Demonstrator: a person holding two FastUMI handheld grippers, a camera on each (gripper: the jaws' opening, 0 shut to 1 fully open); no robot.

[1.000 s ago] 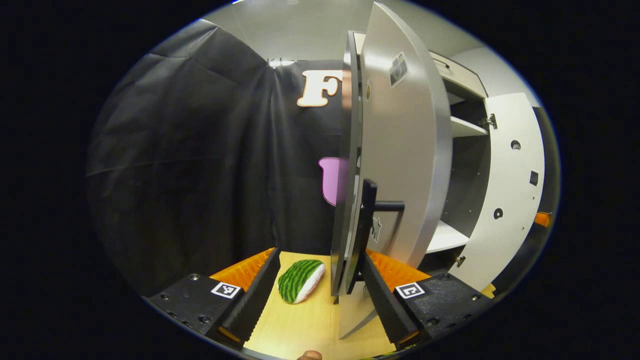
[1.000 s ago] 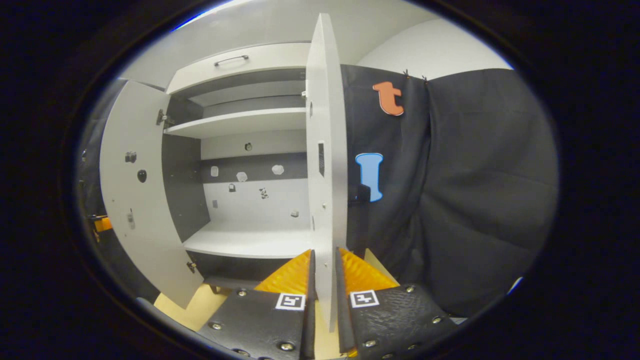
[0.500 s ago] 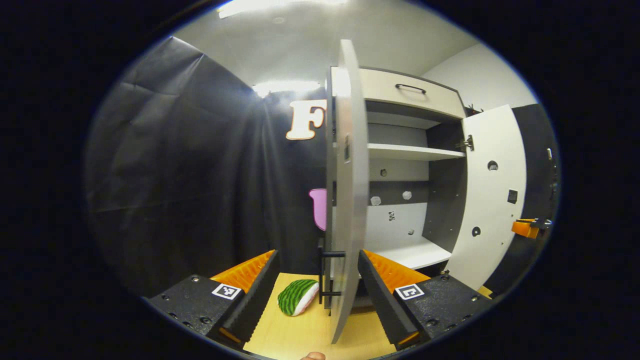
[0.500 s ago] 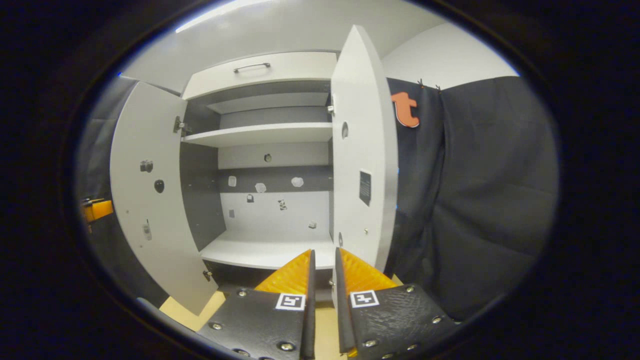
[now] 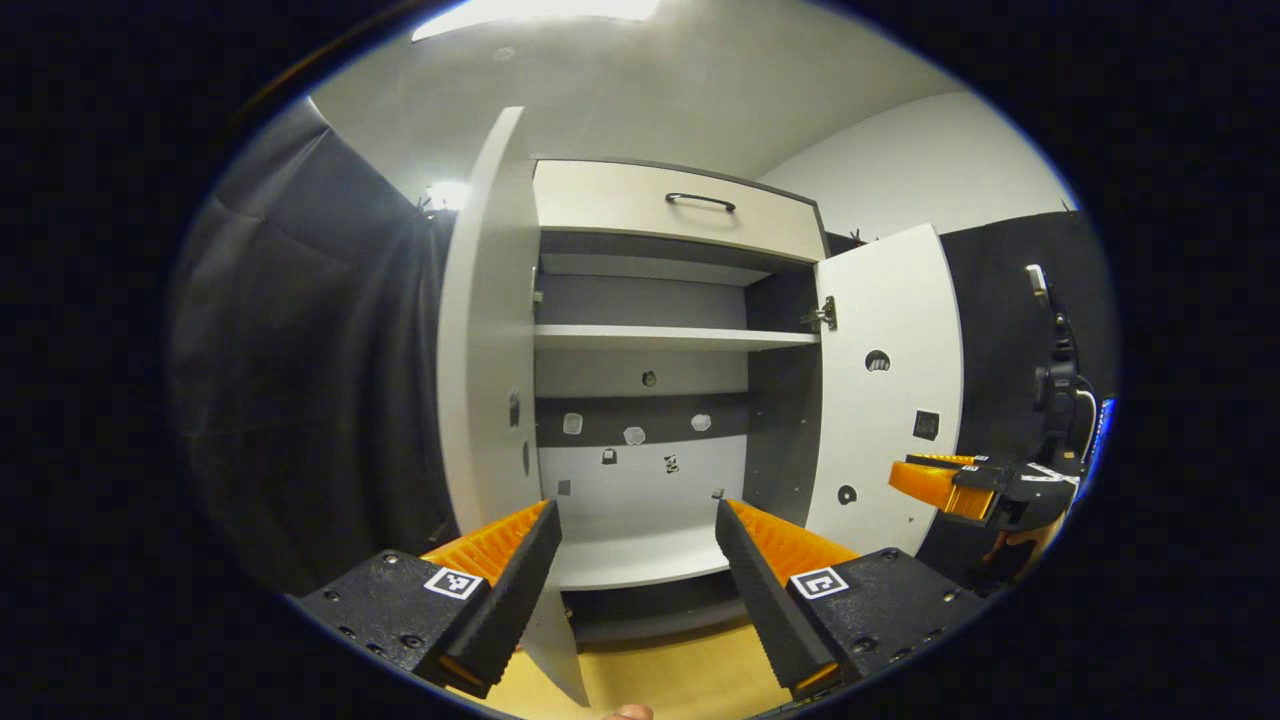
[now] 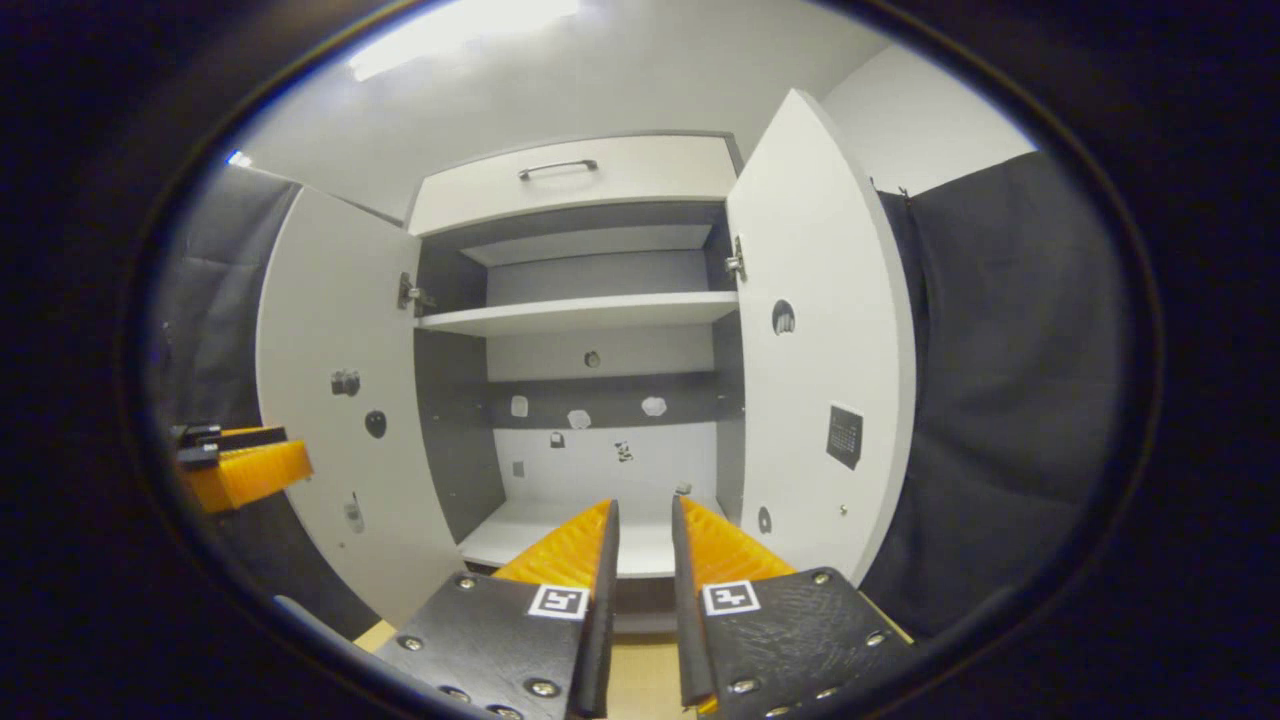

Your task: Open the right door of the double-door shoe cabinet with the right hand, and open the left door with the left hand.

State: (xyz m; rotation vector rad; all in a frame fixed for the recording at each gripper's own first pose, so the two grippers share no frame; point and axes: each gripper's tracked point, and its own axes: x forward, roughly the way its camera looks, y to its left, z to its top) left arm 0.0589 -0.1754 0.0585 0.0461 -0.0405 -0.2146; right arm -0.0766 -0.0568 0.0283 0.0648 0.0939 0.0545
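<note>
The shoe cabinet (image 5: 650, 440) stands with both doors swung wide. In the left gripper view the left door (image 5: 490, 330) hangs edge-on at left and the right door (image 5: 885, 380) at right. My left gripper (image 5: 635, 545) is open, drawn back from the cabinet and facing its bare lower compartment, touching nothing. My right gripper (image 5: 950, 485) shows beyond the right door. In the right gripper view the left door (image 6: 335, 400) and right door (image 6: 820, 330) frame the shelves. My right gripper (image 6: 645, 545) holds nothing, its fingers a narrow gap apart. My left gripper (image 6: 245, 470) appears at far left.
A white shelf (image 5: 670, 338) divides the cabinet, and a drawer with a dark handle (image 5: 700, 200) sits on top. Black cloth hangs on both sides (image 6: 1000, 400). Pale wooden floor (image 5: 660, 680) lies in front. A black stand with cables (image 5: 1055, 390) is at far right.
The left door has swung from half open to wide open and left my left gripper's fingers. Both grippers have backed away from the doors and turned toward the cabinet's inside.
</note>
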